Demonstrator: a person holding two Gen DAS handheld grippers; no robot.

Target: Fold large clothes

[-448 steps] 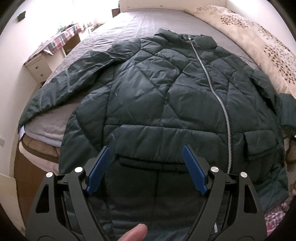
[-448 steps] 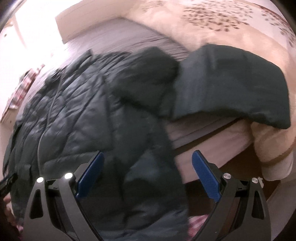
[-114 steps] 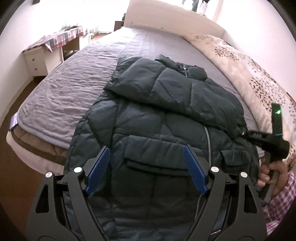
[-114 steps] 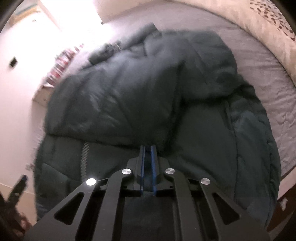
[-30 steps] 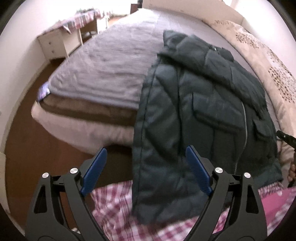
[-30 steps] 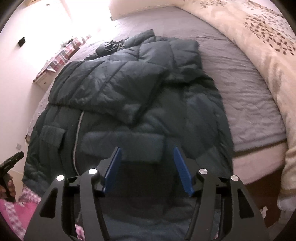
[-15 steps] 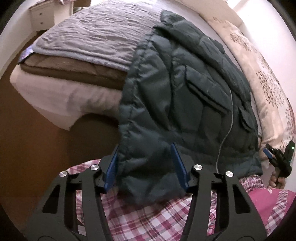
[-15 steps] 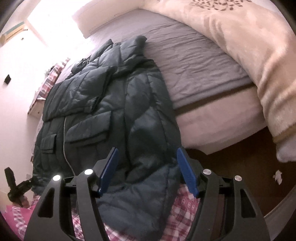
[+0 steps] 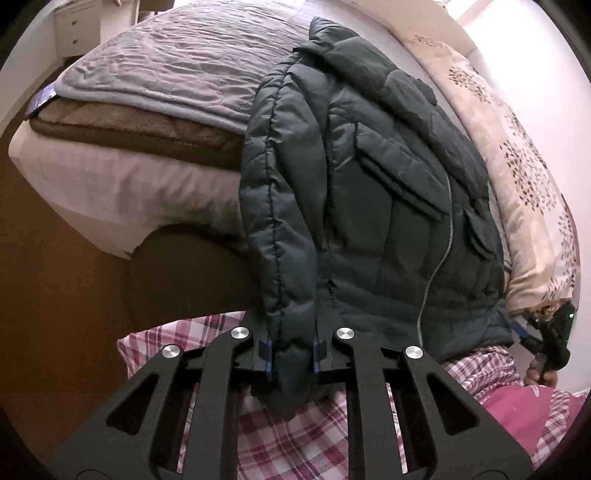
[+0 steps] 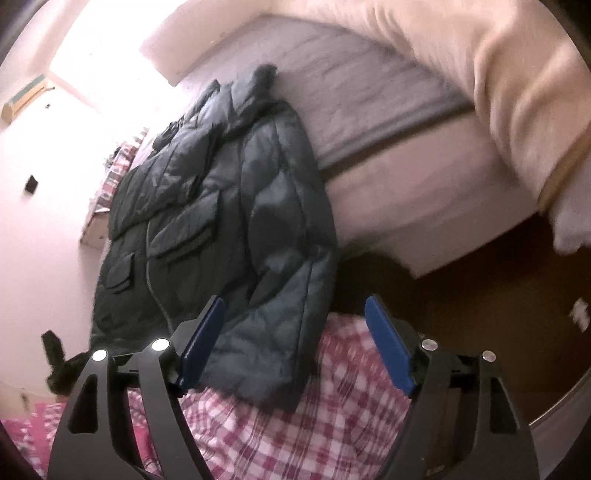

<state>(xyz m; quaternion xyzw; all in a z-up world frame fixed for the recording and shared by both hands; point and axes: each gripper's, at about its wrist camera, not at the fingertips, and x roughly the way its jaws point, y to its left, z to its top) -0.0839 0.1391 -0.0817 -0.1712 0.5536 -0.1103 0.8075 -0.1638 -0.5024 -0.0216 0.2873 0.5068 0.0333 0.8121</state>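
Note:
A dark green quilted jacket (image 9: 388, 177) lies on the bed with both sleeves folded in, its hem hanging over the near edge. My left gripper (image 9: 290, 350) is closing and its blue pads pinch the jacket's lower left hem corner. In the right wrist view the same jacket (image 10: 221, 206) hangs toward me. My right gripper (image 10: 295, 343) is opening, its jaws wide apart around the lower right hem corner, with neither blue pad touching the cloth. The right gripper (image 9: 550, 339) also shows small at the far right of the left wrist view.
A grey sheet (image 9: 177, 66) covers the bed, and a cream floral quilt (image 9: 524, 155) lies along its right side. The person's pink plaid trousers (image 10: 295, 424) fill the foreground. Brown floor (image 10: 498, 295) lies beside the bed. A white bedside cabinet (image 9: 74, 26) stands far left.
My left gripper dropped onto the jacket's left hem corner and closed on it. My right gripper swung right to the other hem corner, rolled, and its jaws widened.

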